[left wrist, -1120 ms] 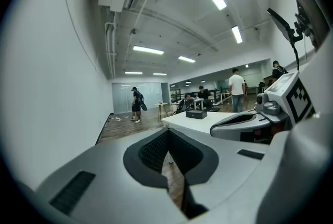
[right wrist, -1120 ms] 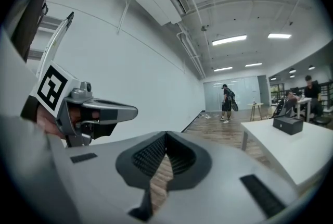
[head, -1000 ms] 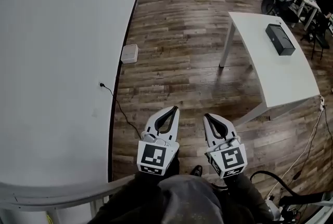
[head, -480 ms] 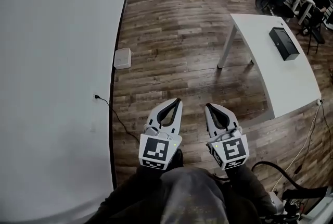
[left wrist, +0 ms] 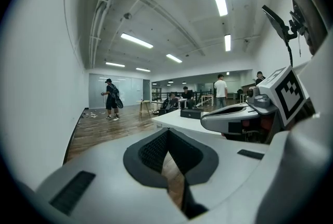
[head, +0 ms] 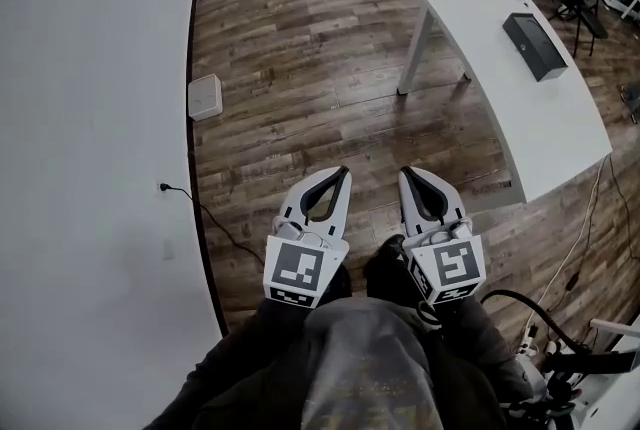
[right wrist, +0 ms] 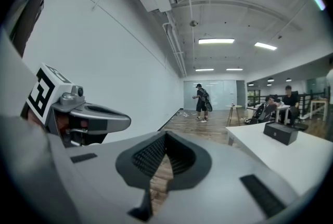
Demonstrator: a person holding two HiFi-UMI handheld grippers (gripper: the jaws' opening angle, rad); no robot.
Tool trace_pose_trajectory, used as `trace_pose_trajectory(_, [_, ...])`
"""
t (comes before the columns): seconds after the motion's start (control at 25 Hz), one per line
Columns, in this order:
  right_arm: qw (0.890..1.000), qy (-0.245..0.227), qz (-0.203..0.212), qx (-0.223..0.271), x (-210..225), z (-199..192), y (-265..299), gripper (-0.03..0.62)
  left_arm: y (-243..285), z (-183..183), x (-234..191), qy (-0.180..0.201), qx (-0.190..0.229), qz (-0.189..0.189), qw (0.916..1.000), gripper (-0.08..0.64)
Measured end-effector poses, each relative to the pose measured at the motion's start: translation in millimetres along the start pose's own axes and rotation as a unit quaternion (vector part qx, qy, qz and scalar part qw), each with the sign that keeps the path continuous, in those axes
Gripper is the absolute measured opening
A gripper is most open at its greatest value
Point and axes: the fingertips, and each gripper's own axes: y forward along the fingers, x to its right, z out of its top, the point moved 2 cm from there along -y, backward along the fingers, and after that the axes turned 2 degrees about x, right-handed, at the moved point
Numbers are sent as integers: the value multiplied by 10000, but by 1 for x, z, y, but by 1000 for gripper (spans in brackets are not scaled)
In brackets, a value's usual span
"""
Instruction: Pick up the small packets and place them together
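No small packets show in any view. In the head view my left gripper (head: 342,172) and right gripper (head: 404,172) are held side by side, low in front of the person's body and over the wooden floor. Both are shut with nothing between the jaws. The left gripper view looks along the shut left gripper (left wrist: 166,132) into a long room, with the right gripper (left wrist: 244,116) beside it. The right gripper view shows the shut right gripper (right wrist: 166,135) and the left gripper (right wrist: 89,116) at its left.
A white table (head: 520,118) with a black box (head: 533,45) on it stands ahead to the right. A white wall (head: 90,118) runs along the left, with a small white box (head: 205,96) and a plugged cable (head: 190,203) at its foot. Cables lie at the bottom right. People are far off.
The person has walked forward: the white table and the wall box have slid nearer and to the left in the head view. Both grippers stay shut and side by side.
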Motion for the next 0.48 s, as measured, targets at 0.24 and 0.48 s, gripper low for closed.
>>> trace_pose_trajectory(0.24, [9993,178,-331,61,66,-3,27,3,55,3,-5,54,-123,-57,9999,-3])
trace_pose_trajectory(0.48, [9980,360,-520,20,130,-9,50,3,128,10,3,29,-201,-355,9992,-3])
